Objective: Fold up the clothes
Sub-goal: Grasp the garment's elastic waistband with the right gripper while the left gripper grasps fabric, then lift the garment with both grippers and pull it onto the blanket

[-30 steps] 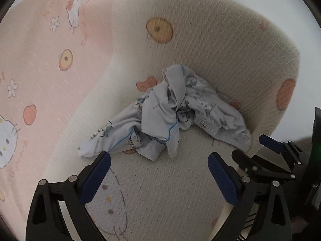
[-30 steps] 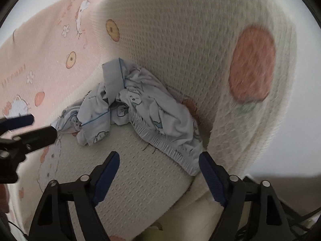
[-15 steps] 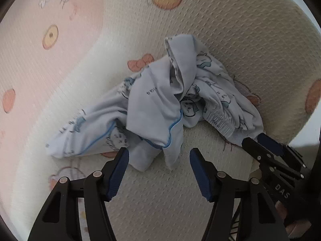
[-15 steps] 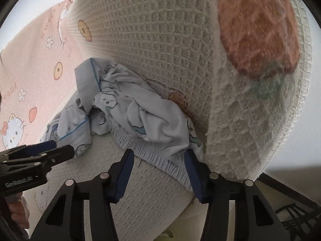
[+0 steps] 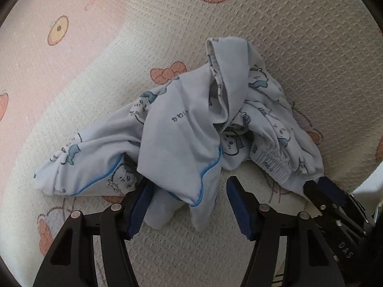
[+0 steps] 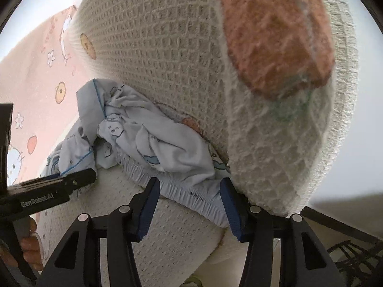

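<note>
Lying crumpled in a heap on the cream waffle-weave blanket [image 5: 299, 47] is the pale blue cotton garment with little cartoon animal prints and bright blue piping [image 5: 182, 138], its gathered elastic waistband [image 6: 191, 195] trailing toward the blanket's edge. My left hand-held gripper [image 5: 189, 205] is released, its blue-padded fingers [image 5: 141, 203] spread either side of the garment's nearest hanging folds, the left pad touching cloth and the right one standing clear. My right hand-held gripper [image 6: 189, 205] is likewise released, its fingers straddling the elastic waistband without closing on it; in the left wrist view its tips [image 5: 330, 191] sit right at the garment's far right corner. The blanket carries orange round motifs [image 6: 275, 31] and a peach bow print [image 5: 168, 74] just beside the heap. Beyond it spreads a pink sheet printed with cartoon cats, flowers and doughnuts [image 5: 43, 55]. Low in the right wrist view, my hand [image 6: 30, 244] grips the left tool's handle.
</note>
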